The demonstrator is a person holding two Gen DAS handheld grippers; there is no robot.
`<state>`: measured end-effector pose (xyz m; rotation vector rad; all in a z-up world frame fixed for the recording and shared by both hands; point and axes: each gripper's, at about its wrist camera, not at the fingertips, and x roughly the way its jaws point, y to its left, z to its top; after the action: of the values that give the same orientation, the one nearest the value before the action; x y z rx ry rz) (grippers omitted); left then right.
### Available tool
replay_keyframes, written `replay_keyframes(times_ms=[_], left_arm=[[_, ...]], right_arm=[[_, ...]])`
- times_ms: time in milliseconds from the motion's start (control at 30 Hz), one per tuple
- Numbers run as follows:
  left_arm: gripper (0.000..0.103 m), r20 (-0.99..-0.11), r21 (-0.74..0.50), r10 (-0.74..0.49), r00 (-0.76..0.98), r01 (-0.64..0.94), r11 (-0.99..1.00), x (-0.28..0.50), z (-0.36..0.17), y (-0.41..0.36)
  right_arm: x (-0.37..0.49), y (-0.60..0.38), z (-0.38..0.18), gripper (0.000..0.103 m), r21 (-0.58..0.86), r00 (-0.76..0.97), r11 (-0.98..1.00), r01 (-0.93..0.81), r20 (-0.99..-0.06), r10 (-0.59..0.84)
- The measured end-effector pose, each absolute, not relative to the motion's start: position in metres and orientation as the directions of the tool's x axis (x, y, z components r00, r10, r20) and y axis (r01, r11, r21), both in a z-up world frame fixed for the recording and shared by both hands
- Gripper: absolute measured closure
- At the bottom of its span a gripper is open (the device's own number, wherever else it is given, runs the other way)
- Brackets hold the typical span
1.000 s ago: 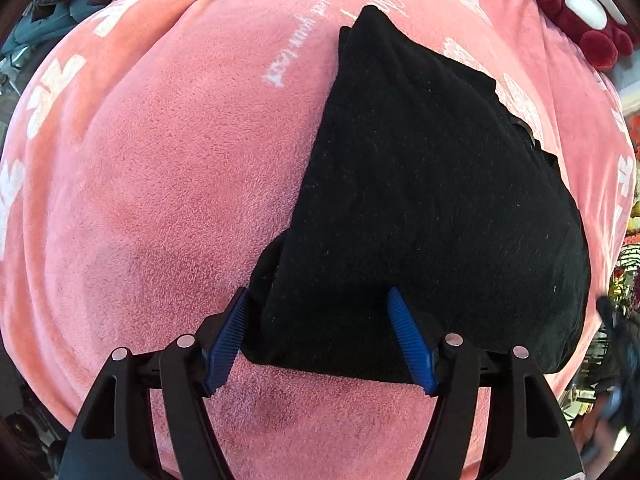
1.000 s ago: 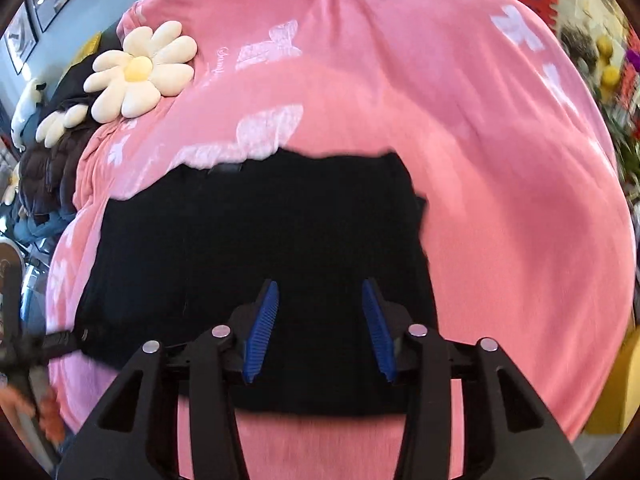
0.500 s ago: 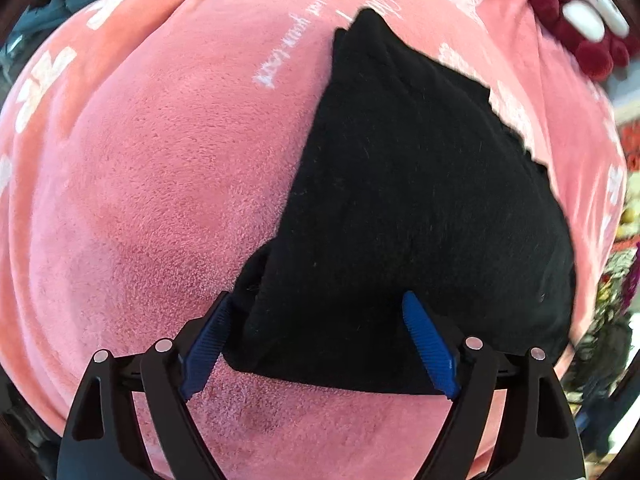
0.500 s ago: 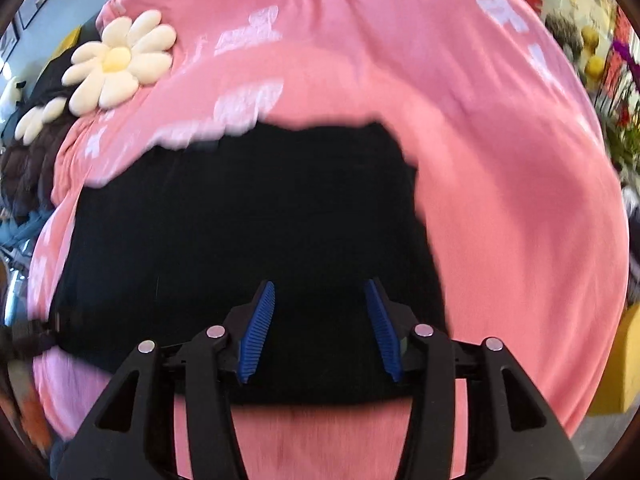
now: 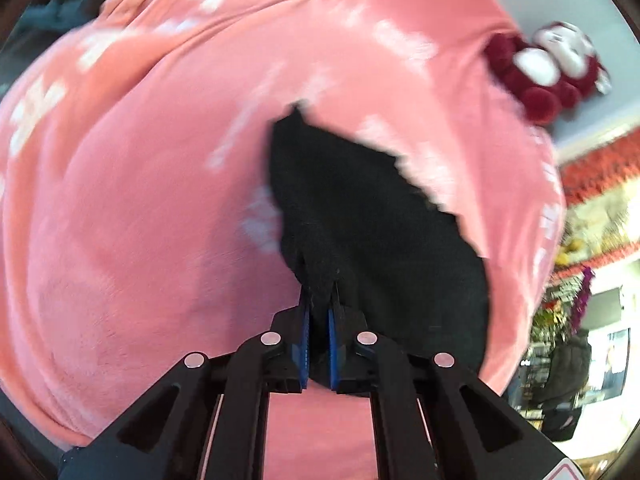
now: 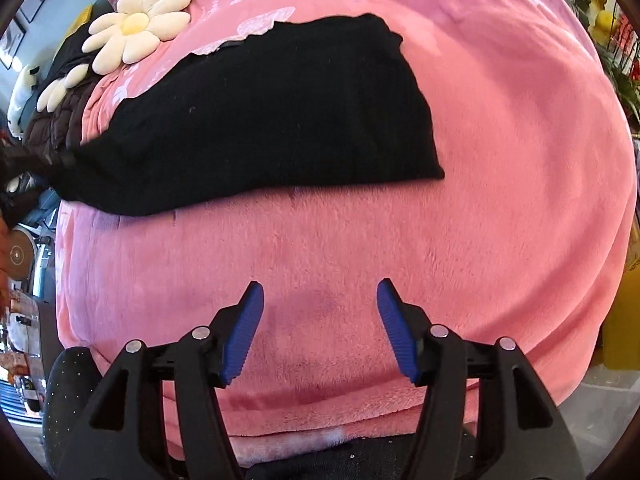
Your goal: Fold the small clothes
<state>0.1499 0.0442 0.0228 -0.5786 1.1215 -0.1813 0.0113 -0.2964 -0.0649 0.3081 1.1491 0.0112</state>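
A folded black garment (image 5: 372, 232) lies on a pink fleece blanket (image 5: 140, 220). My left gripper (image 5: 319, 312) is shut on the garment's near edge, with black cloth pinched between the blue pads; this view is blurred. In the right wrist view the same garment (image 6: 272, 120) lies flat across the upper middle of the blanket (image 6: 500, 160). My right gripper (image 6: 320, 312) is open and empty, well back from the garment over bare blanket.
A white daisy cushion (image 6: 136, 28) and dark clothes (image 6: 60, 124) lie at the blanket's far left. A dark red and white plush toy (image 5: 548, 72) sits at the far right corner. The blanket's near edge (image 6: 320, 436) drops off below my right gripper.
My left gripper has shut on the garment's near edge and is moving with it. My right gripper has pulled back off the garment and opened wider.
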Motion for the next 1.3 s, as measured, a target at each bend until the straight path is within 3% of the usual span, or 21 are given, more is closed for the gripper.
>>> replay_keyframes(times_ms=[300, 533, 800, 900, 967, 1067, 1300], left_arm=[[0.099, -0.736, -0.497, -0.511, 0.444, 0.158, 0.853, 0.147, 0.1, -0.077], [0.099, -0.788, -0.44, -0.527, 0.318, 0.306, 0.844, 0.128, 0.073, -0.181], [0.099, -0.862, -0.411, -0.462, 0.208, 0.244, 0.878, 0.119, -0.004, -0.208], [0.096, -0.847, -0.44, -0.483, 0.22, 0.219, 0.871, 0.112, -0.001, -0.194], [0.083, -0.839, -0.446, -0.493, 0.23, 0.229, 0.865, 0.107, 0.007, -0.187], [0.073, -0.842, -0.431, -0.486, 0.233, 0.251, 0.867, 0.103, 0.012, -0.176], [0.072, -0.866, -0.404, -0.454, 0.207, 0.242, 0.882, 0.095, 0.008, -0.169]], right_arm=[[0.008, -0.312, -0.072, 0.046, 0.326, 0.427, 0.925, 0.197, -0.877, 0.218], [0.002, -0.332, -0.072, 0.046, 0.413, 0.464, 0.873, 0.261, -0.846, 0.262], [-0.004, -0.351, -0.07, 0.046, 0.484, 0.511, 0.822, 0.3, -0.809, 0.29], [-0.007, -0.363, -0.05, 0.046, 0.482, 0.568, 0.828, 0.286, -0.781, 0.259], [0.0, -0.369, -0.035, 0.045, 0.441, 0.59, 0.86, 0.257, -0.776, 0.222], [0.03, -0.381, -0.019, 0.041, 0.501, 0.595, 0.839, 0.215, -0.748, 0.294], [0.114, -0.37, -0.011, 0.037, 0.482, 0.528, 0.861, 0.161, -0.78, 0.337]])
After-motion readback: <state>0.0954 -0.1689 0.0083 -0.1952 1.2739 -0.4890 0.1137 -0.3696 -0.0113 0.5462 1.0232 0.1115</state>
